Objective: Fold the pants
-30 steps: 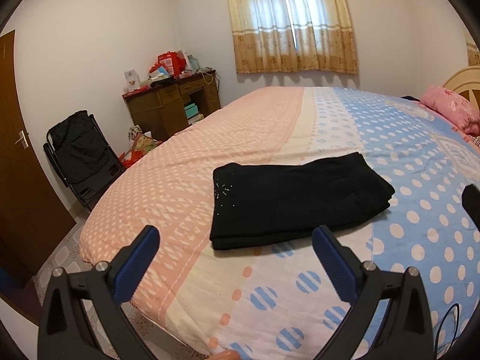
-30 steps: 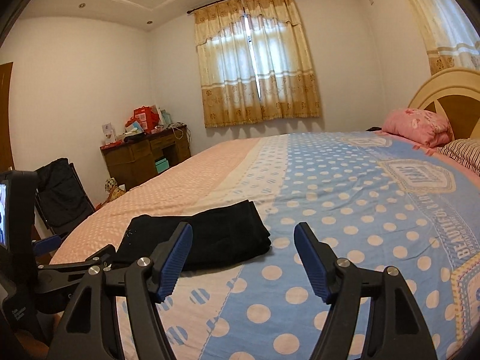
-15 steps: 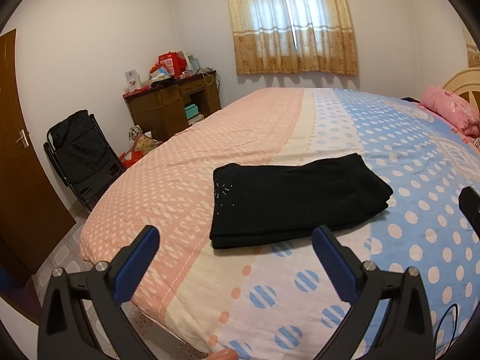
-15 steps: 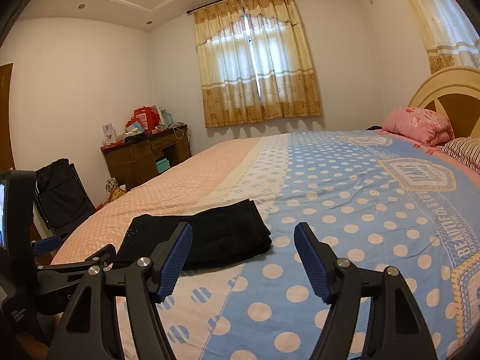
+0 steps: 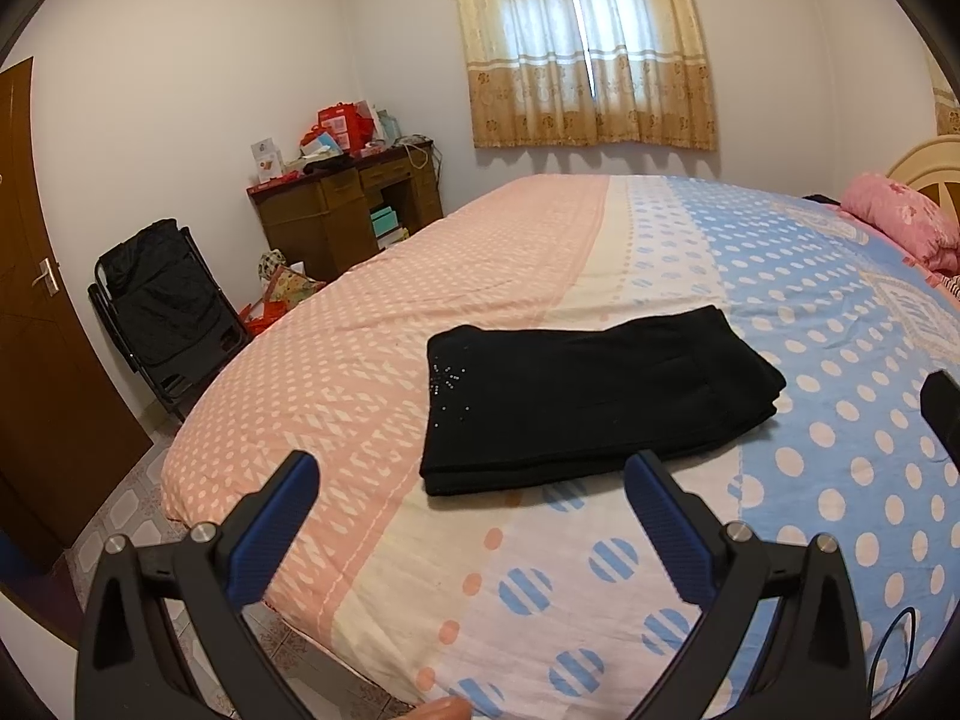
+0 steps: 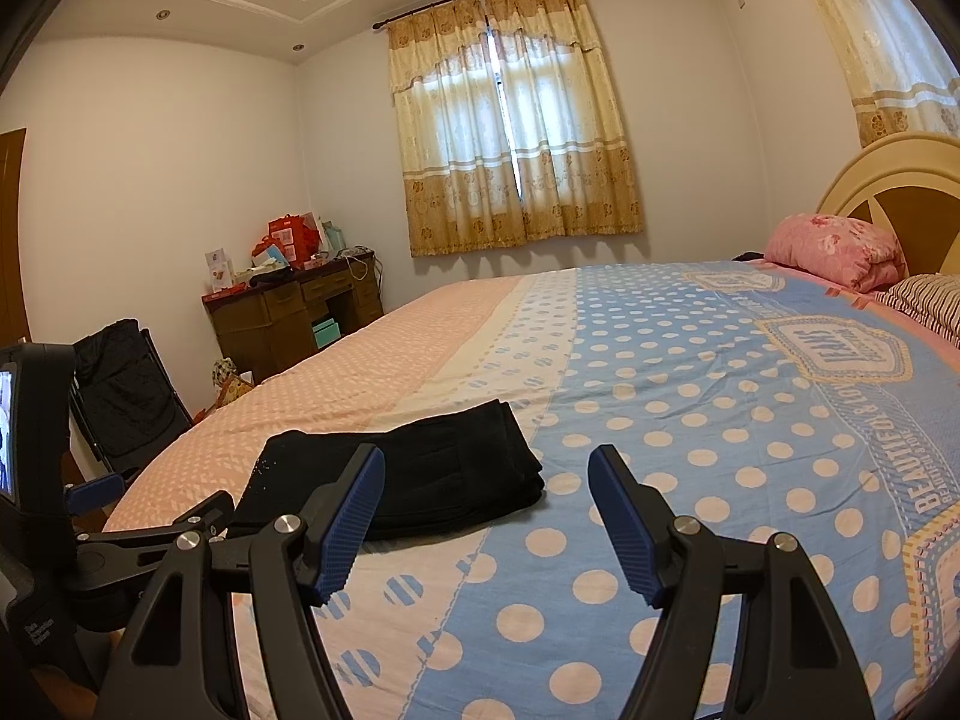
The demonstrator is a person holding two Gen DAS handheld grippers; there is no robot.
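- The black fabric pants (image 5: 591,396) lie on the polka-dot pink-and-blue bedspread (image 5: 840,480) as a compact, layered rectangle near the bed's front edge.
- The left gripper (image 5: 468,498) and right gripper (image 6: 486,492) hover short of the pants, jaws spread wide, holding nothing.
- Folding looks finished; at most some tidying remains.

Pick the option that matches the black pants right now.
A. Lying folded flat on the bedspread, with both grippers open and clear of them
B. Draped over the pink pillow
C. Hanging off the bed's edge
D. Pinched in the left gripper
A: the black pants lie as a folded stack on the bedspread, with the left gripper and right gripper open and empty.
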